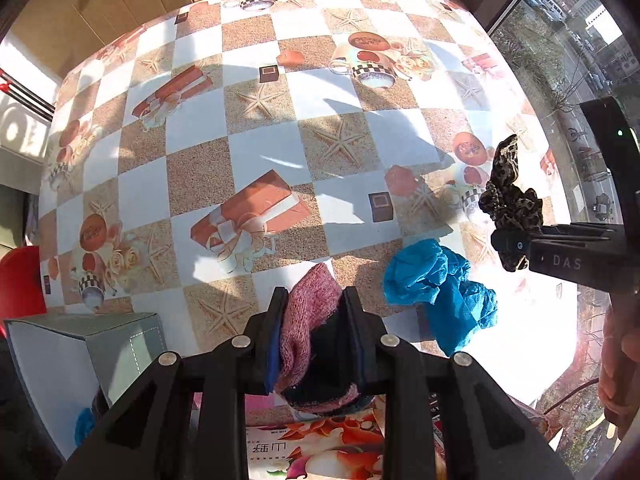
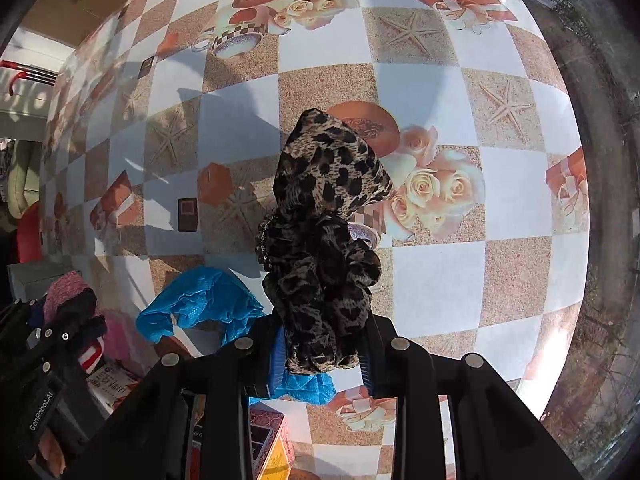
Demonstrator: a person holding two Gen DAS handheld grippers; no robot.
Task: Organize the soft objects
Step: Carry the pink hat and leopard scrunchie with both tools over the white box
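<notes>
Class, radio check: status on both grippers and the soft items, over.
Left gripper shut on pink sock. Right gripper shut on leopard scrunchie. Blue cloth loose on table. Nothing blocking.

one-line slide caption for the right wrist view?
Right tool shut on a leopard-print scrunchie above the checkered tablecloth, blue crumpled cloth lying below-left.

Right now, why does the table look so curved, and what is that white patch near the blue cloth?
Left wrist view: the fisheye lens bends the checked tablecloth into a dome; sunlight burns out the cloth right of the blue cloth to glare, and hard shadows cross the middle. Right wrist view: the same bulging; the leopard scrunchie is sharp, with milder glare at the lower right edge.
</notes>
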